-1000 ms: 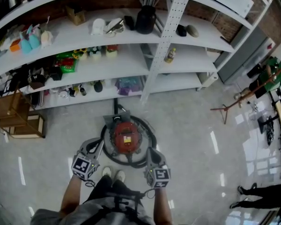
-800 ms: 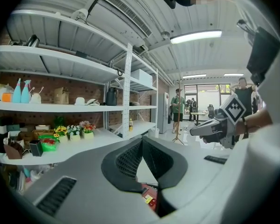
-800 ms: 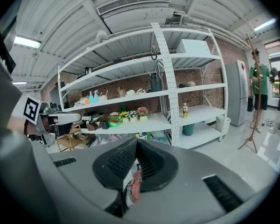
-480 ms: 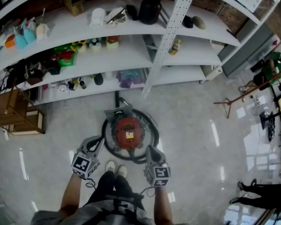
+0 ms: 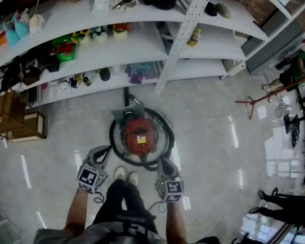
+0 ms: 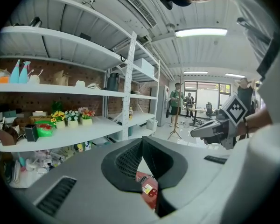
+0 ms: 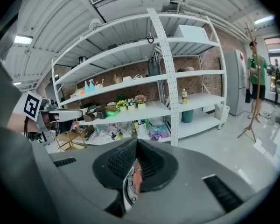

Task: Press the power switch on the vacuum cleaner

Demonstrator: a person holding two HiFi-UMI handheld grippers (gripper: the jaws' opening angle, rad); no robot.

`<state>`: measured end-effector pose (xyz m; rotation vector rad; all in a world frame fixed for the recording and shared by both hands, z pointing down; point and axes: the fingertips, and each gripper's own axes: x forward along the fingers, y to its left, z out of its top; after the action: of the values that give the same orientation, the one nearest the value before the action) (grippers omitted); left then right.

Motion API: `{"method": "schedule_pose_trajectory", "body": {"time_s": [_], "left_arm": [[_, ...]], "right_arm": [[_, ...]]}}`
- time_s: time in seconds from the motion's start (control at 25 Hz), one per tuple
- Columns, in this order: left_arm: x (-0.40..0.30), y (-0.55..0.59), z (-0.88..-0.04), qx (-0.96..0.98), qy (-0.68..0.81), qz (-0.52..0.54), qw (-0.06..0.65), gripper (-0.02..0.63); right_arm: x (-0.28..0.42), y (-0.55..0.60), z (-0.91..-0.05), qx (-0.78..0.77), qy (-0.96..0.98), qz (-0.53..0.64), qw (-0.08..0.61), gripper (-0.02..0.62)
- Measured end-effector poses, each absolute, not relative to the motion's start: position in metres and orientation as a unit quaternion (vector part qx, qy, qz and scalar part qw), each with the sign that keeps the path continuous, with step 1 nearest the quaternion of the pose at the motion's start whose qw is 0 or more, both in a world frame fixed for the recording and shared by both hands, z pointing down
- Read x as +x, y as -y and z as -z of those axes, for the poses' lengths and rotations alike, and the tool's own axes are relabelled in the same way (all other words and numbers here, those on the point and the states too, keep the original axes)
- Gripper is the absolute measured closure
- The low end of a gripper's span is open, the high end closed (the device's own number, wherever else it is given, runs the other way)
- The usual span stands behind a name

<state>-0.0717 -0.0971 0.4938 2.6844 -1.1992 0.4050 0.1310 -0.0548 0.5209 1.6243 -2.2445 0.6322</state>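
Head view shows little change over the last second. The shelf (image 5: 142, 44) has slid towards the top of the picture and the vacuum (image 5: 140, 136) with it, so the head has tipped further down. The person's shoes (image 5: 126, 176) now show whole below the machine. Both grippers sit about where they were, low and to either side of the vacuum's near edge, neither one closer to it. I judge the press has not begun and this is still the lining-up.

The vacuum stands on the floor (image 5: 218, 136) in front of the shelf, just beyond the shoes, its red body ringed by a black hose (image 5: 113, 136). A yellow and white label sits on top; which part is the switch is too small to tell.

The left gripper (image 5: 104, 151) points at the vacuum's left side, near the hose but apart from it. In the left gripper view its jaws meet at the tips, leaving only a wedge gap behind them through which the red body shows below. They hold nothing. The right gripper (image 5: 163, 161) is just beside the hose on the right; from above I cannot tell if it touches. The right gripper view shows its jaws likewise closed at the tips and empty, with a slit of red visible. Closed tips should serve as a blunt point for pushing a switch.
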Motion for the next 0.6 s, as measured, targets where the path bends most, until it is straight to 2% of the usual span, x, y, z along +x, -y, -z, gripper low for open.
{"method": "schedule_pose_trajectory", "body": {"time_s": [0.6], "left_arm": [[-0.066,0.115,-0.578,0.899,0.393,-0.149,0.126,0.598]], "right_arm": [[0.130,0.074,-0.611,0.552,0.777,-0.249,0.171,0.592]]}}
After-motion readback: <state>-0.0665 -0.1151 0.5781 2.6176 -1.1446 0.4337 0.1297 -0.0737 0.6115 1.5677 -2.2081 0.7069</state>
